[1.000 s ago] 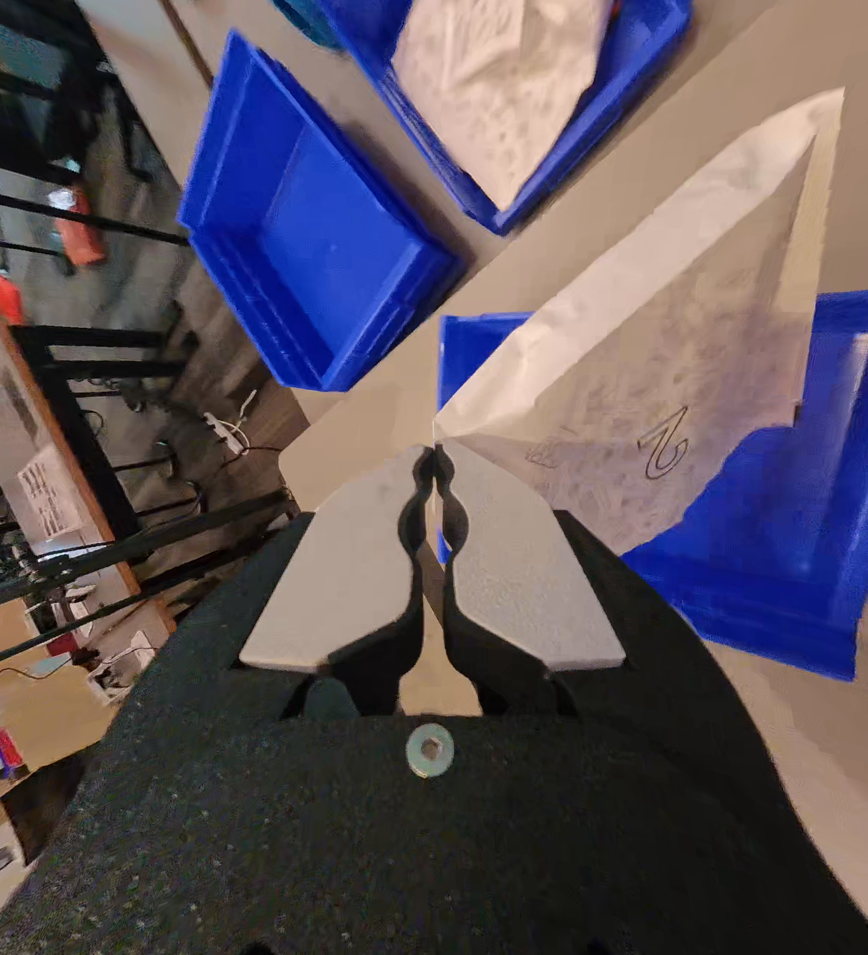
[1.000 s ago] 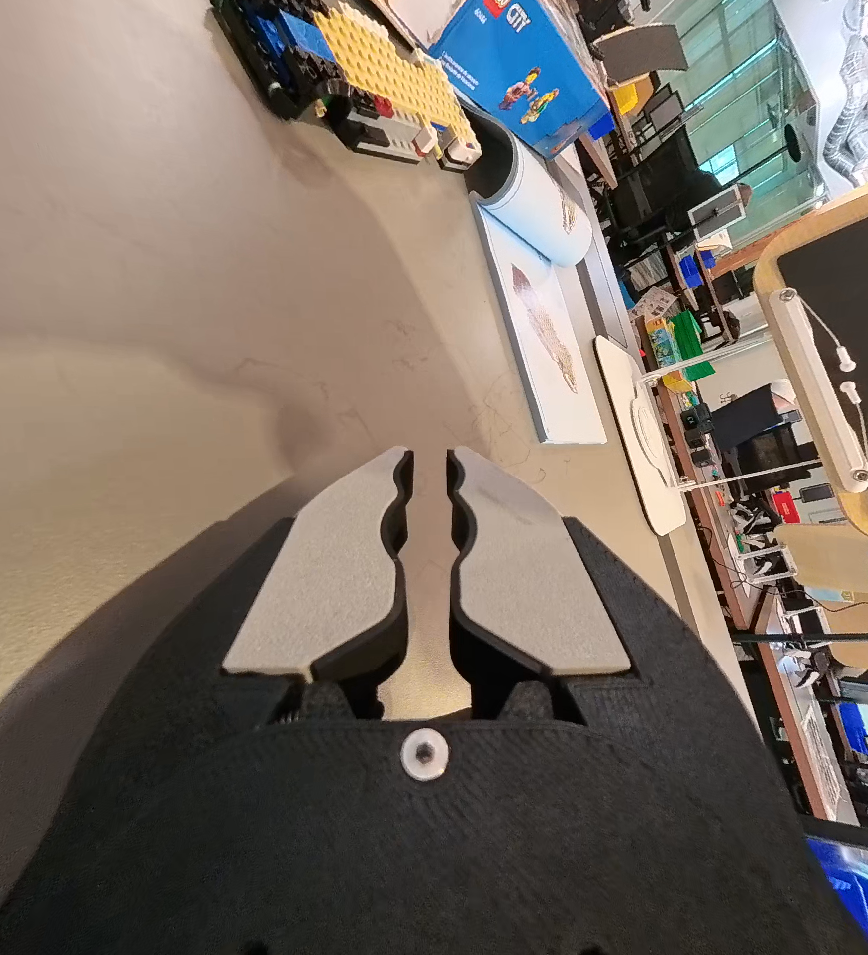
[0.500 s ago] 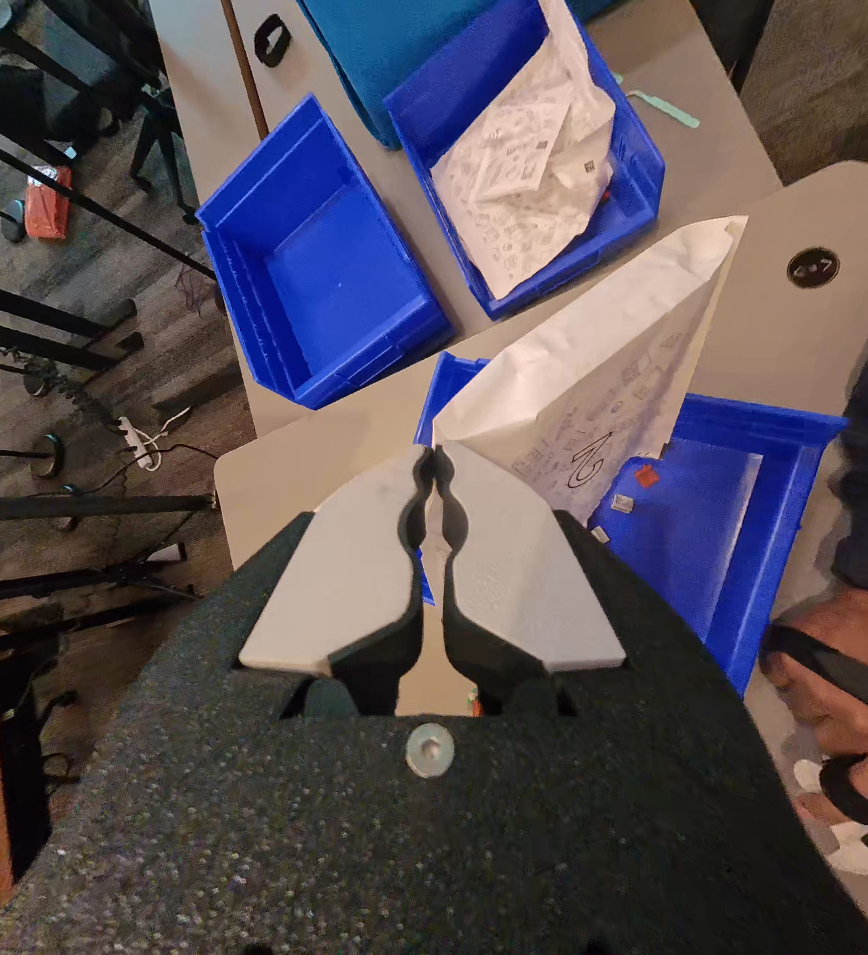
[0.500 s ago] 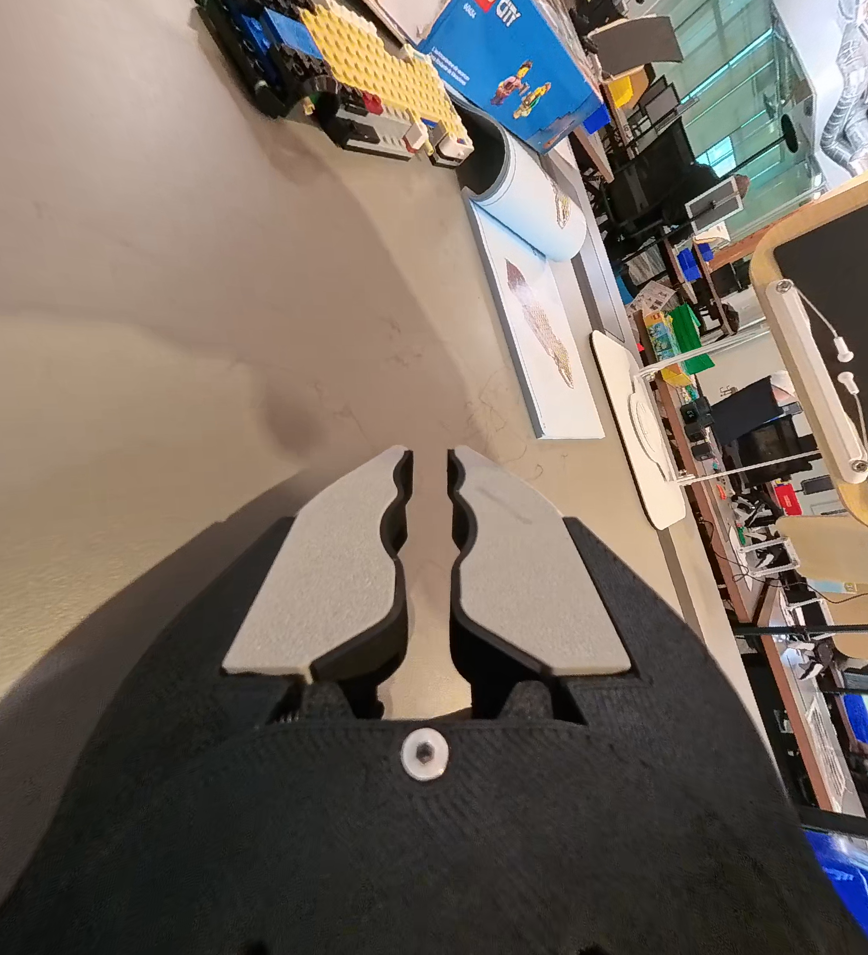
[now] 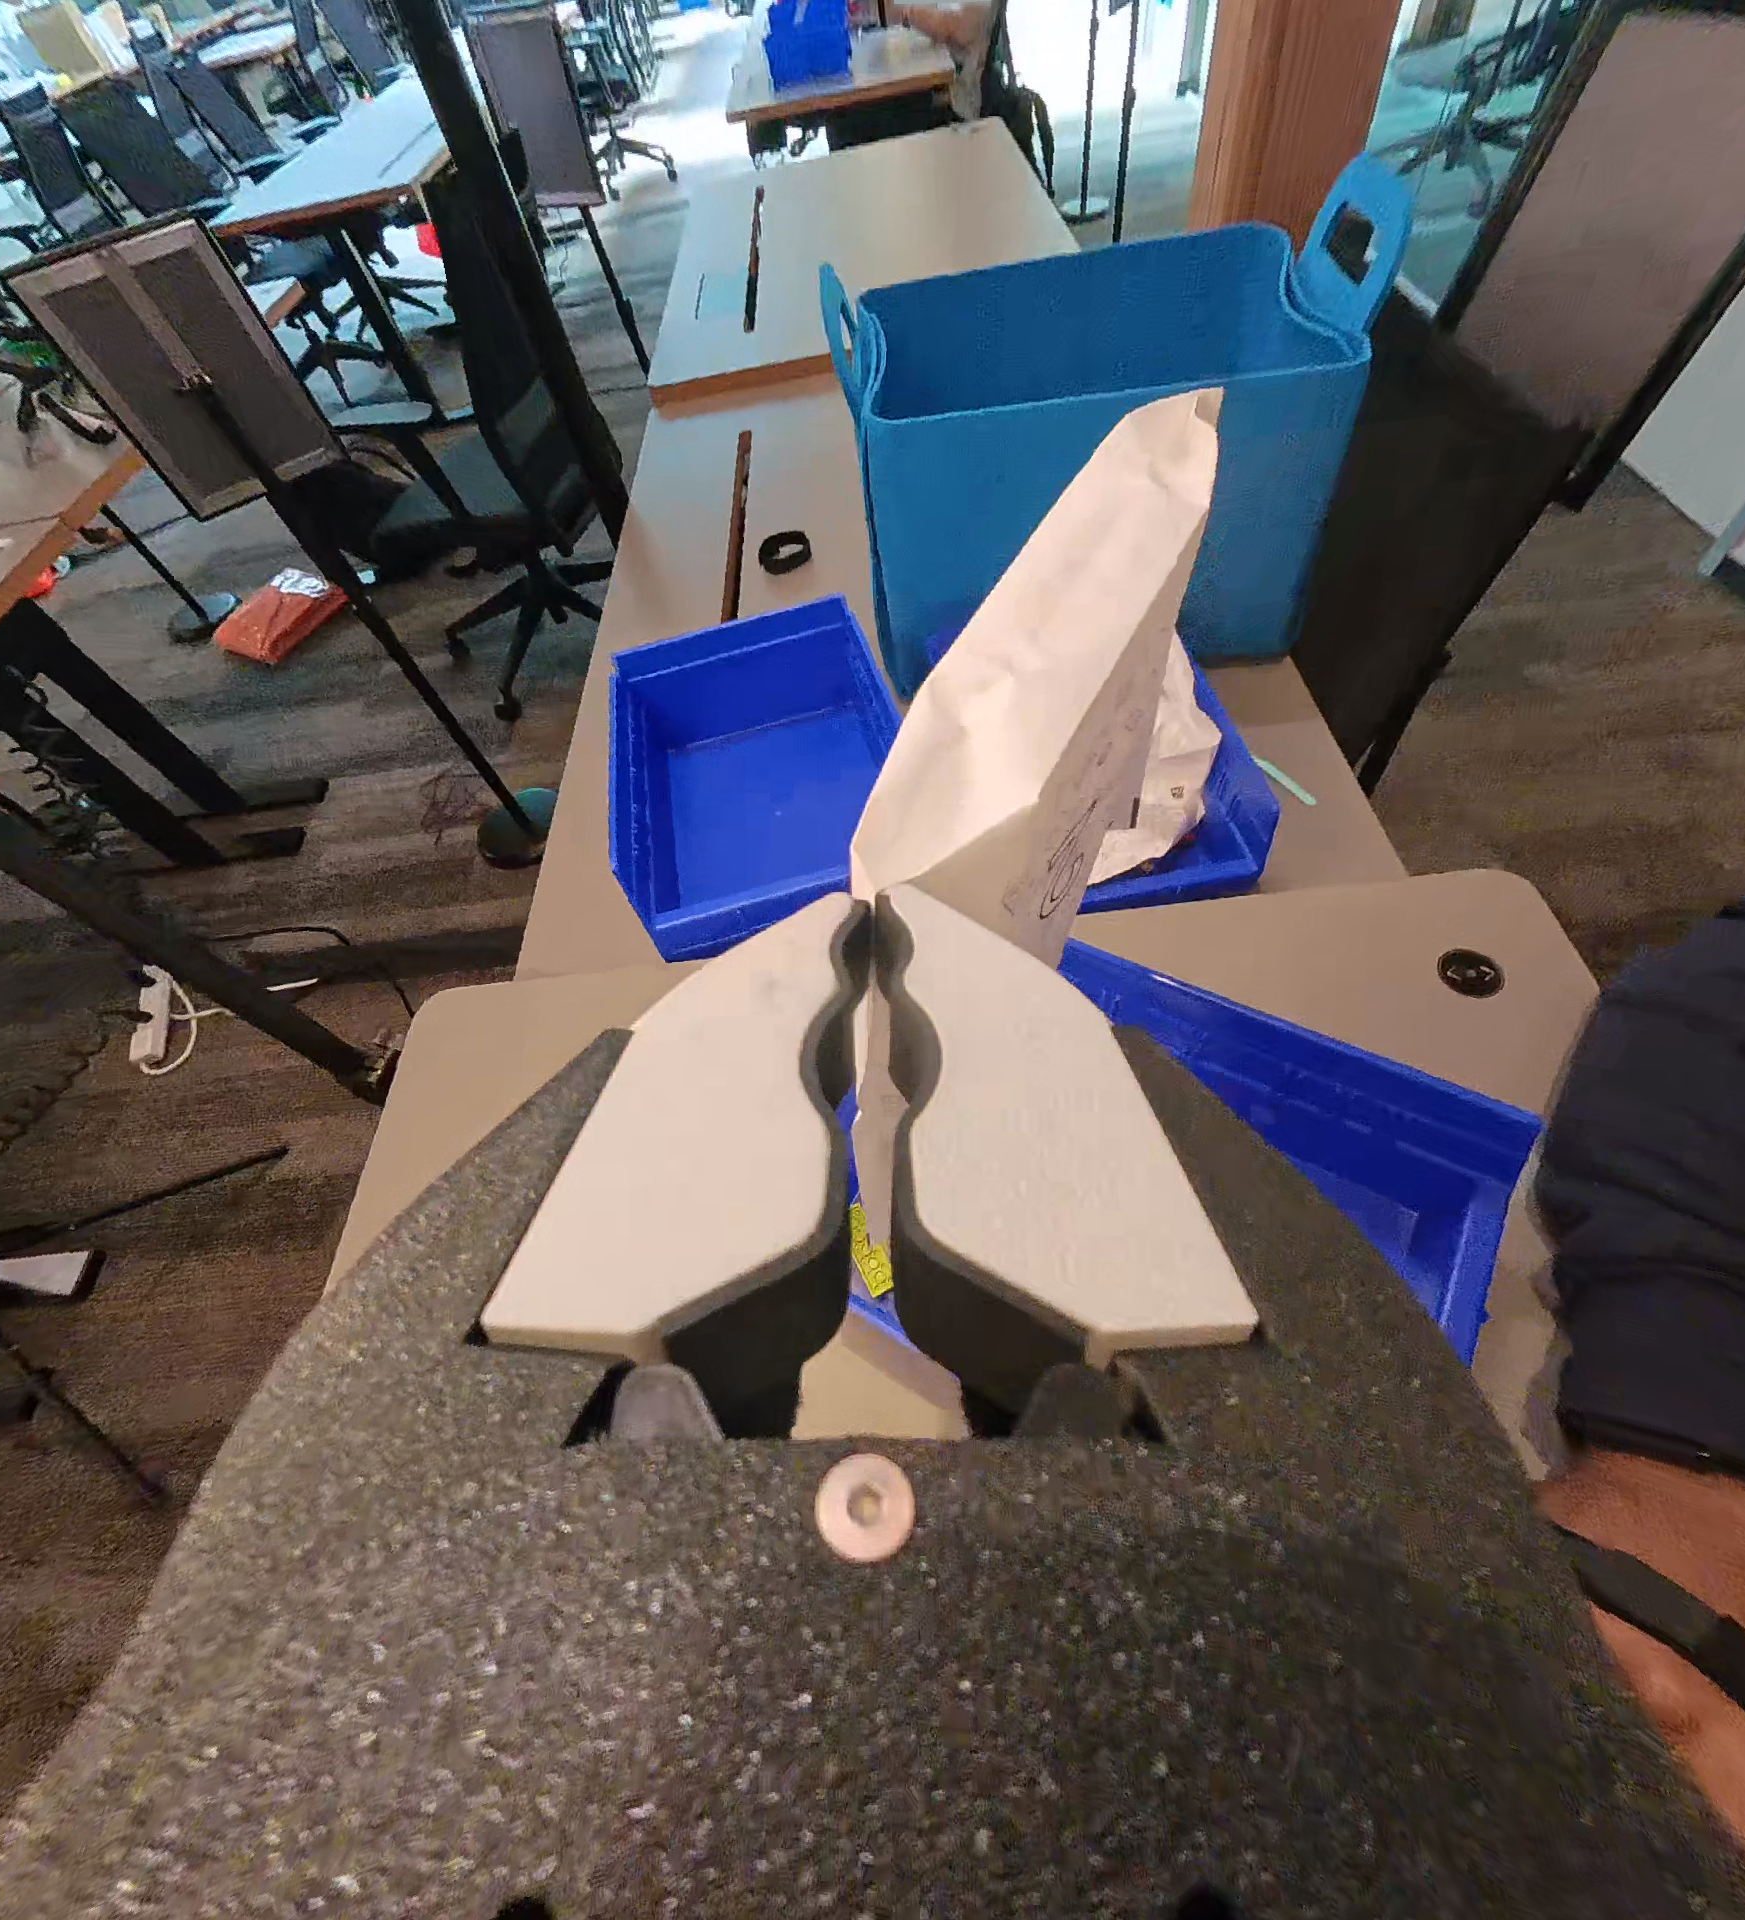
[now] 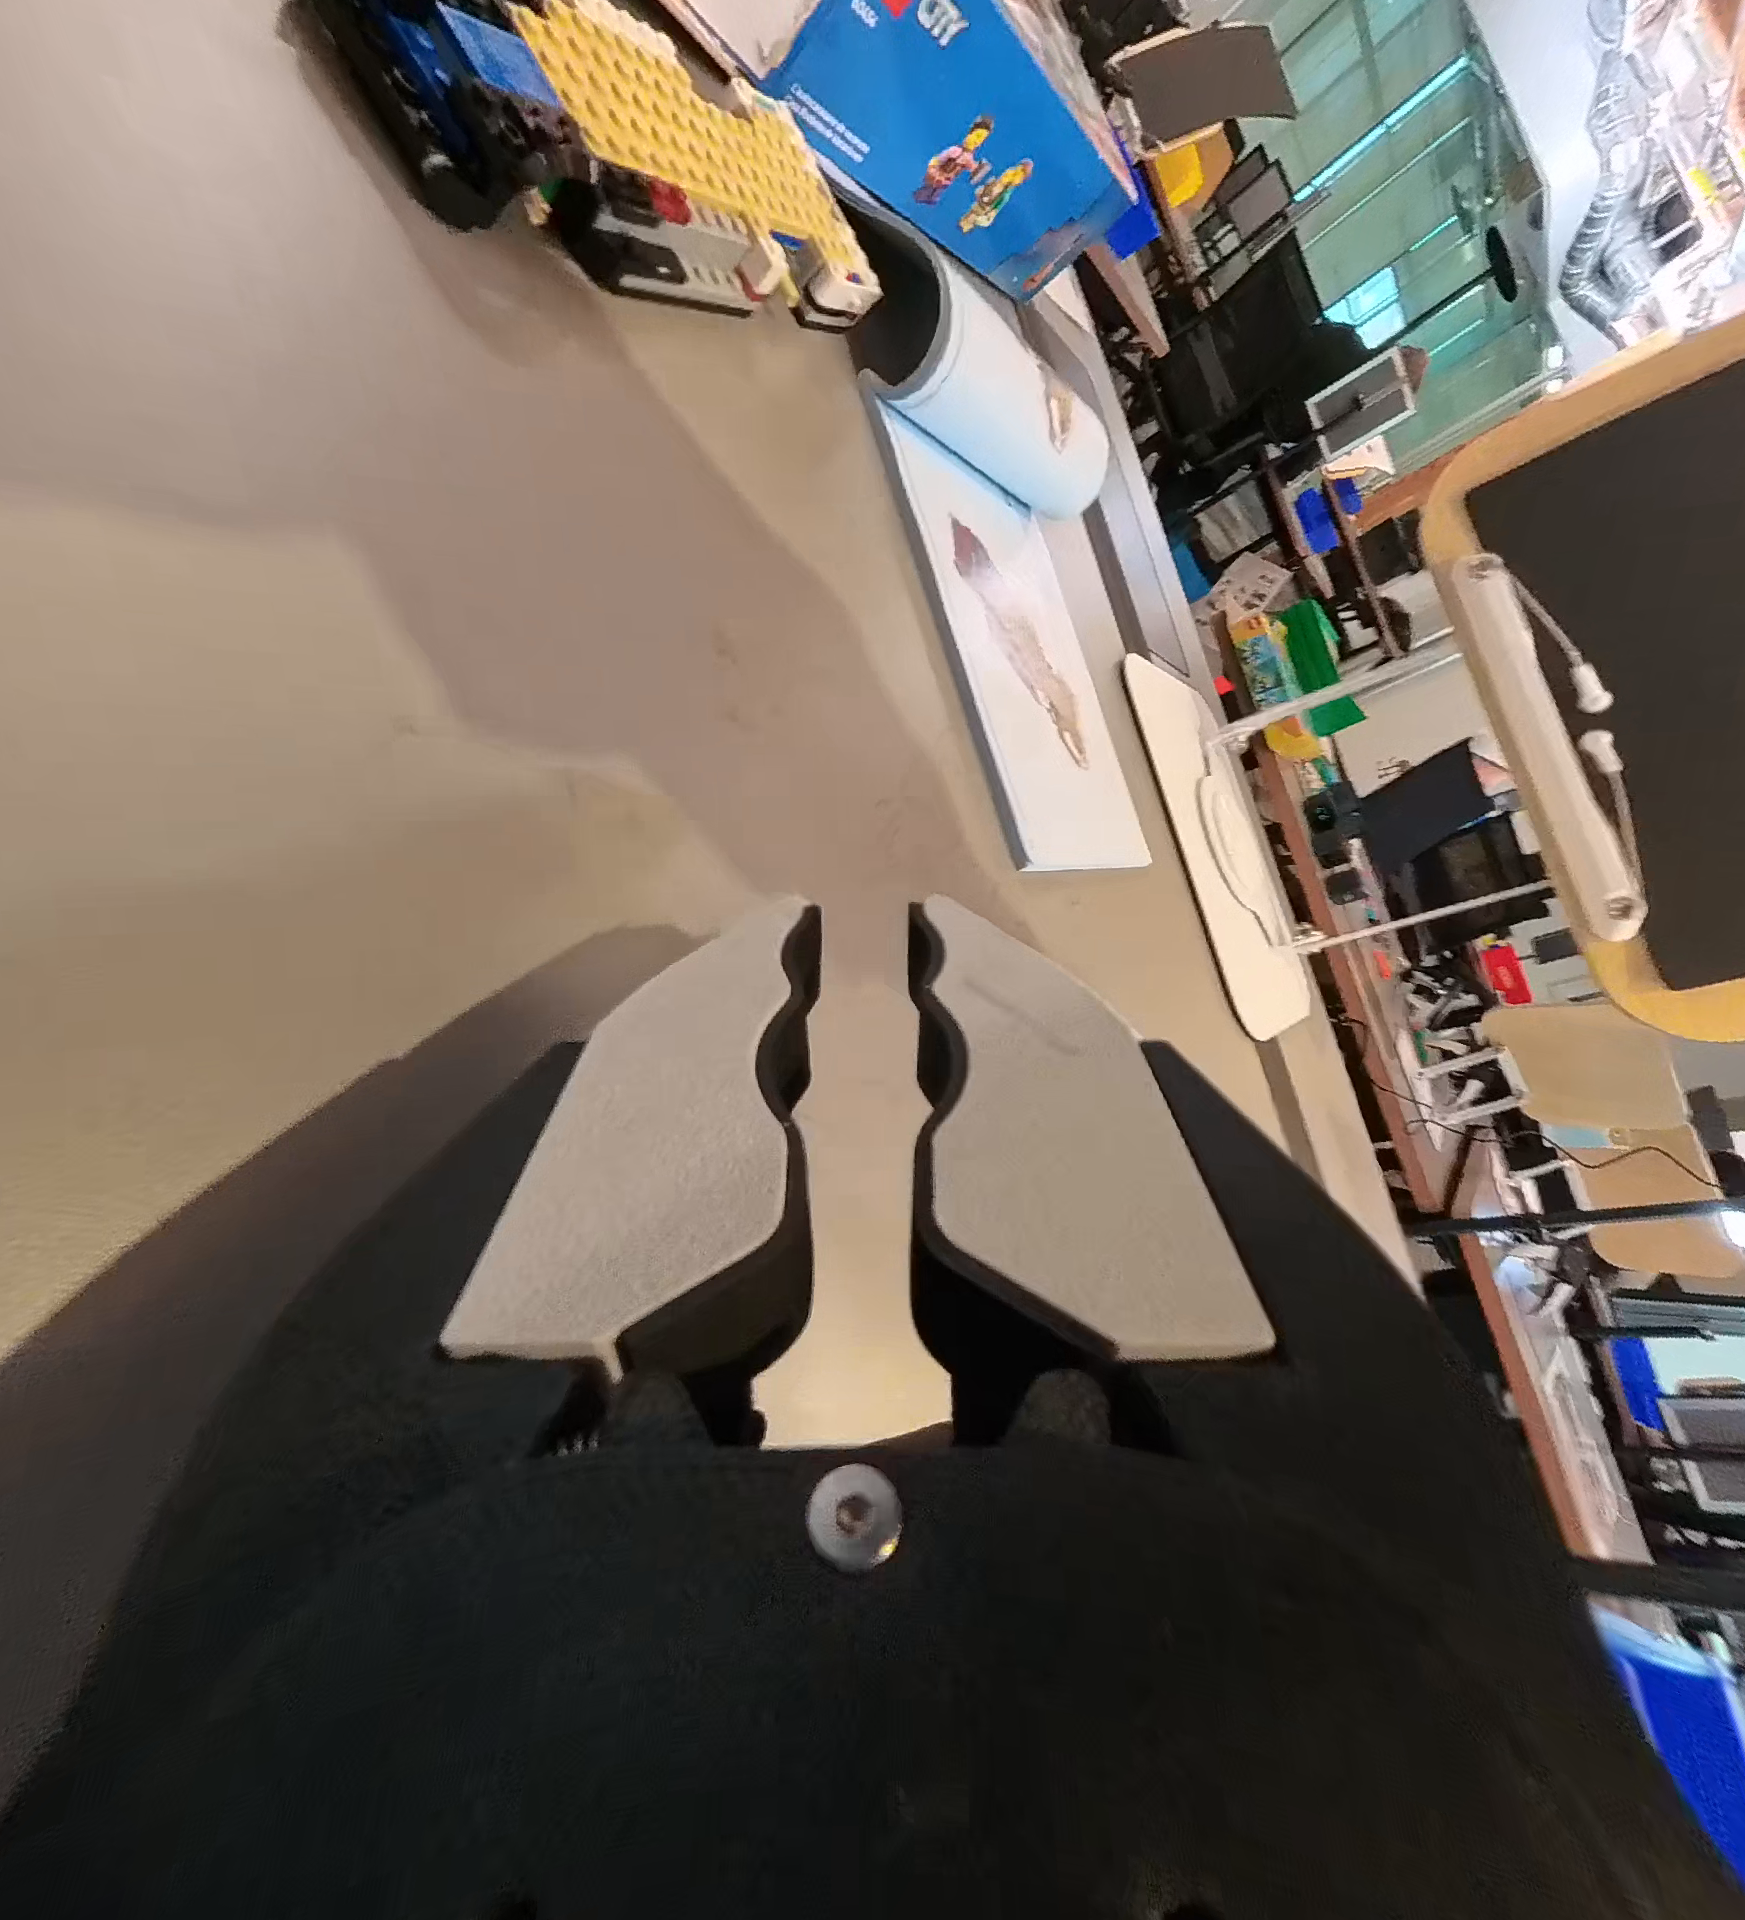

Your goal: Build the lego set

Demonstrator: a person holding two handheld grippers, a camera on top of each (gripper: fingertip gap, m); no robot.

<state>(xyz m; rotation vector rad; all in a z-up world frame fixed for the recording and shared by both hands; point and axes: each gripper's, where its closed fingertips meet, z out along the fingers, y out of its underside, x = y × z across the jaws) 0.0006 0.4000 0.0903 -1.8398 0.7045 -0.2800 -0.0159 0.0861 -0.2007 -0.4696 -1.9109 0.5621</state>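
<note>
Left tongs [image 5: 872,914] pinch a white paper bag; right tongs [image 6: 863,914] bare and parted

From a downward look at the near bin, the left view has tipped up toward the room, so the white crumpled paper bag [image 5: 1044,686] now rises clear above the grey counter [image 5: 587,862]; 3 shallow blue plastic bins: 1 empty [image 5: 743,769], 1 with papers [image 5: 1226,821], 1 nearest [image 5: 1294,1101]; 1 tall blue tub [image 5: 1107,416]; right tongs hover over bare counter [image 6: 328,623], slightly wider, gripping nothing.

Three shallow blue bins [image 5: 743,769] sat beside one tall blue tub [image 5: 1107,416]. One white paper bag [image 5: 1044,707] rose before the tub. In the right wrist view: one brick model [image 6: 639,177], one blue box [image 6: 951,135], one open booklet [image 6: 1024,665].
</note>
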